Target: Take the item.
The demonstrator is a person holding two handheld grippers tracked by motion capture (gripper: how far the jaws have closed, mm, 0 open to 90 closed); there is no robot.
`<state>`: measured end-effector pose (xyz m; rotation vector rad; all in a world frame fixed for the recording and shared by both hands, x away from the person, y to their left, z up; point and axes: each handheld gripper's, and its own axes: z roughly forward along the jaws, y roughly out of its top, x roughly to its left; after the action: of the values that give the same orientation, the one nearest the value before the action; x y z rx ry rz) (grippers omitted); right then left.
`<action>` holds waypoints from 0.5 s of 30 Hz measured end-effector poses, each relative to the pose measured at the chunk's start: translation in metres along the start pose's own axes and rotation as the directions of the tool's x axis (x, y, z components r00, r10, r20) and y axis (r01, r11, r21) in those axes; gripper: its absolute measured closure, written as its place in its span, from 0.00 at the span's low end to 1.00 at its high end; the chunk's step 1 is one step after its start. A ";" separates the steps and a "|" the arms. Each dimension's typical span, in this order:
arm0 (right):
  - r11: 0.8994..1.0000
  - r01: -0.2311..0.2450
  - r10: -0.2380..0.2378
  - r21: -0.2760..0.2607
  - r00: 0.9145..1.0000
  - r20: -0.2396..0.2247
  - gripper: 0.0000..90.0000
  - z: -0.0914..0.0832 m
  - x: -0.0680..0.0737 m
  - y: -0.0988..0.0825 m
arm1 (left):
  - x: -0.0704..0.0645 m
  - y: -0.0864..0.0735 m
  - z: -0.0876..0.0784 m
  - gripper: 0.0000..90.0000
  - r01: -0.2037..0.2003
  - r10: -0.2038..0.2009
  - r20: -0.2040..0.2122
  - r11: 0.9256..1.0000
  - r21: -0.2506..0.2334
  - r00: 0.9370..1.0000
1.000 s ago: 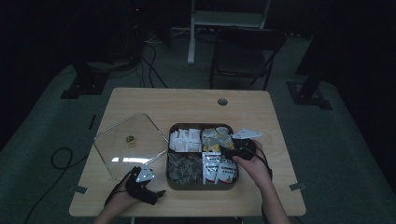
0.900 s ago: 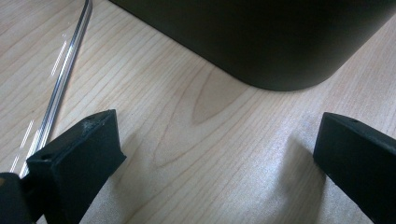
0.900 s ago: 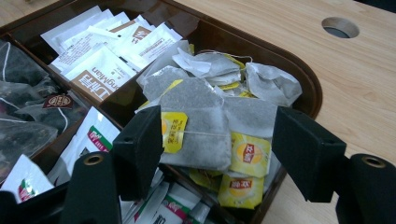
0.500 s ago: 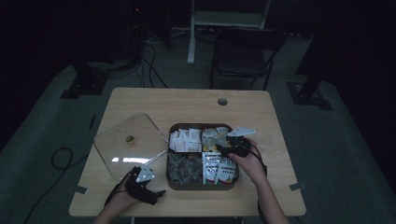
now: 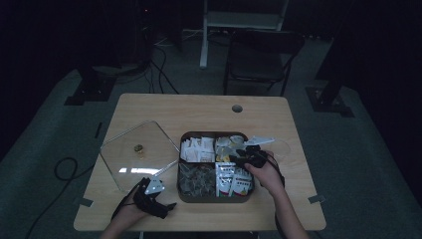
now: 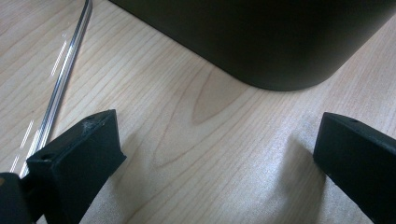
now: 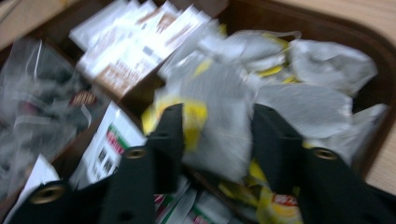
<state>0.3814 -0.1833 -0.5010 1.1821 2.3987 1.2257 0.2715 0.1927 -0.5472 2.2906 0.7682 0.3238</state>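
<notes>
We see the right gripper (image 5: 238,158) lowered into a dark tray (image 5: 182,191) split into 4 compartments, over the far right one from the person's side. In the right gripper view its 2 black jaws stand about half apart and have just been closing; a grey tea bag with a yellow tag (image 7: 219,121) sits between them, the left jaw against the yellow tag and the right jaw at the bag's other edge. That view is blurred, so we cannot tell whether the pads press on the bag yet. More grey and yellow bags (image 7: 322,60) lie beyond and to the right of the jaws. To the left of the left jaw are white and brown sachets (image 7: 135,42), clear bags of dark contents (image 7: 42,107) farther left, and white sachets with red and green print (image 7: 112,144) just beside that jaw's base.

The left gripper (image 5: 159,206) rests on the bench (image 5: 199,107) near the tray's near left corner. In the left gripper view its jaws are spread wide with bare wood between them and nothing held. The tray's dark rounded wall (image 6: 261,42) lies ahead of the jaws, and the edge of a clear lid (image 6: 65,70) runs just past the left jaw.
</notes>
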 end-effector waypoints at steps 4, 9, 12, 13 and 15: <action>0.999 0.048 -0.048 0.003 0.999 0.007 0.74 0.000 0.004 -0.002 | 0.000 0.000 0.000 0.02 0.000 0.000 0.000 1.000 0.000 1.000; 1.000 0.007 -0.007 -0.001 1.000 0.007 0.70 0.000 0.003 -0.003 | 0.000 0.000 0.000 0.02 0.000 0.000 0.000 1.000 0.000 1.000; 1.000 0.021 -0.021 0.013 1.000 -0.007 0.84 0.000 0.002 -0.002 | 0.000 0.000 0.000 0.02 0.000 0.000 0.000 1.000 0.000 1.000; 1.000 0.025 -0.024 0.019 1.000 -0.015 0.85 0.000 0.002 -0.002 | 0.000 0.000 0.000 0.02 0.000 0.000 0.000 1.000 0.000 1.000; 0.999 0.032 -0.032 0.026 0.999 -0.019 0.92 -0.001 0.002 -0.001 | 0.000 0.000 0.000 0.02 0.000 0.000 0.000 1.000 0.000 1.000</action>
<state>0.3793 -0.1830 -0.5012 1.1400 2.4448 1.2046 0.2715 0.1927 -0.5472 2.2904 0.7685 0.3239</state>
